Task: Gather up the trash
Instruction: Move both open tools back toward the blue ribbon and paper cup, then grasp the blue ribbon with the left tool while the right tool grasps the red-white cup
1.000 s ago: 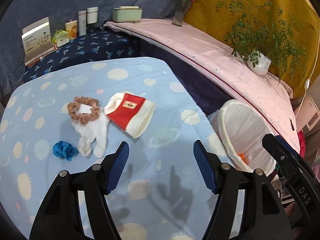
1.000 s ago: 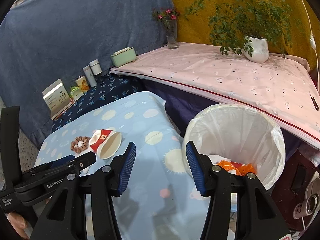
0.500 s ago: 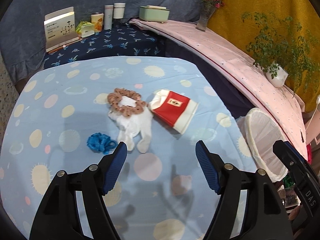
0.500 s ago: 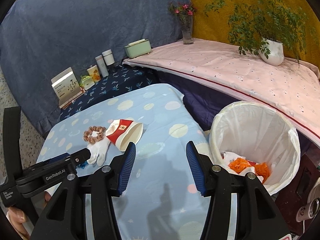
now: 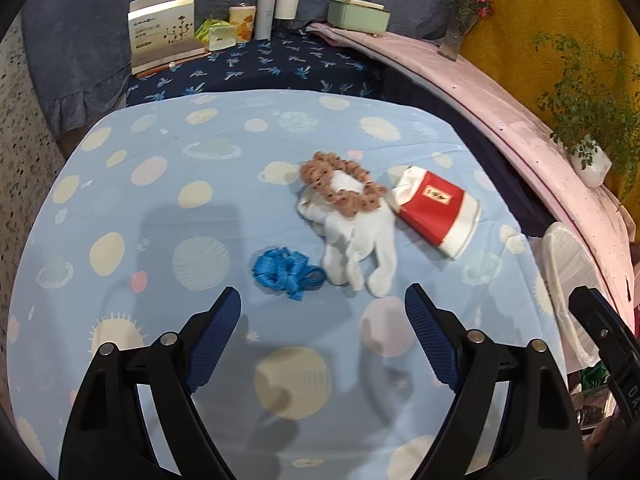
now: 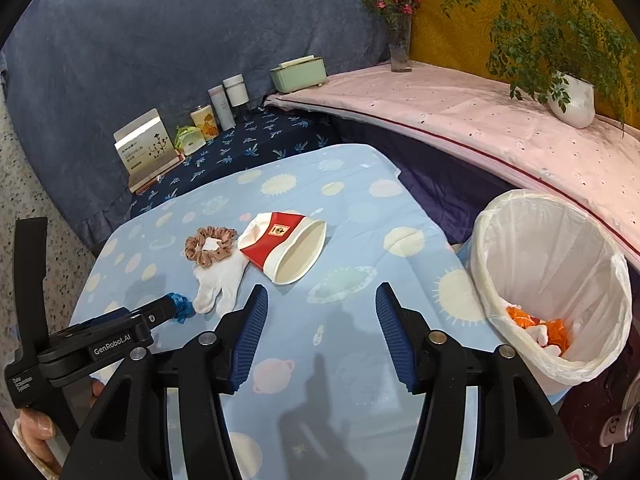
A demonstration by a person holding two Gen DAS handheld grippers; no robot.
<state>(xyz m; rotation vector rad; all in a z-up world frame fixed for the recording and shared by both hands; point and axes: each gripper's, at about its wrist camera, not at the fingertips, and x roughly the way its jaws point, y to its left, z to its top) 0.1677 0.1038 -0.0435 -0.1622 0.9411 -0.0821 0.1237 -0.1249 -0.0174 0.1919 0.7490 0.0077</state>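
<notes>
- Four items are lying mid-frame on the blue planet-print worktop point(image 5: 168, 216): crushed paper cup point(image 5: 438, 210), white glove point(image 5: 360, 240), scrunchie point(image 5: 340, 184), blue ribbon point(image 5: 284, 270).
- Lined bin point(image 6: 548, 280) is standing at right.
- Left gripper point(image 5: 323, 320) jaws have just been opening, nothing between them; right gripper point(image 6: 318, 330) jaws are standing apart, empty.

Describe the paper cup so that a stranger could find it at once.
Look at the light blue table cloth with suns and planets. Near its middle lie a scrunchie, a white glove and a cup. The cup is the only red-and-white thing, on its side, crushed.
</notes>
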